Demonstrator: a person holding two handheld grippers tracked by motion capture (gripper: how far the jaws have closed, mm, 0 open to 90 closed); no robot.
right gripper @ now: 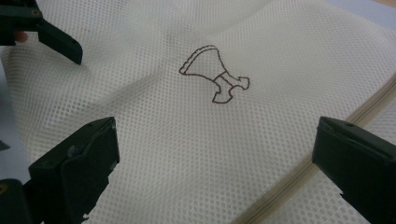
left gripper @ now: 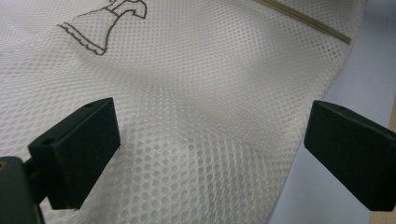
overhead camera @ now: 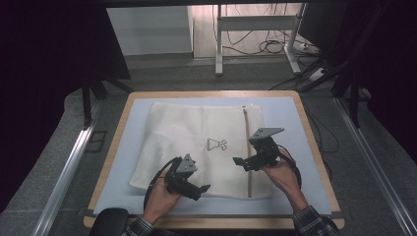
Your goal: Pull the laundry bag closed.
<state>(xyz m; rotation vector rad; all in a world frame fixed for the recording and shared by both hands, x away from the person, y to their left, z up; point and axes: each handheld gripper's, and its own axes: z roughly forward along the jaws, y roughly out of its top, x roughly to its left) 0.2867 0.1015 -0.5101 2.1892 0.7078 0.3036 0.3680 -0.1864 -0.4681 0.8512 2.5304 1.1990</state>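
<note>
A white mesh laundry bag (overhead camera: pixel 196 147) lies flat on a light blue mat (overhead camera: pixel 287 128). It carries a small brown dress outline (overhead camera: pixel 216 144) and a beige zipper (overhead camera: pixel 246 147) down its right side. My left gripper (overhead camera: pixel 199 191) hovers open over the bag's near edge. In its own view the left gripper (left gripper: pixel 212 126) has mesh (left gripper: pixel 201 93) between the wide-apart jaws, with the outline (left gripper: pixel 107 23) and the zipper (left gripper: pixel 303 18) beyond. My right gripper (overhead camera: pixel 242 163) stands open over the zipper, pointing left. The right gripper (right gripper: pixel 215 140) faces the outline (right gripper: pixel 215 74), with the zipper (right gripper: pixel 327 158) at the lower right.
The mat covers a wooden table (overhead camera: pixel 314 147) whose rim shows all around. The left gripper (right gripper: pixel 42 28) appears at the top left of the right gripper view. Beyond the table are a grey floor, desk legs (overhead camera: pixel 219 44) and cables (overhead camera: pixel 275 46).
</note>
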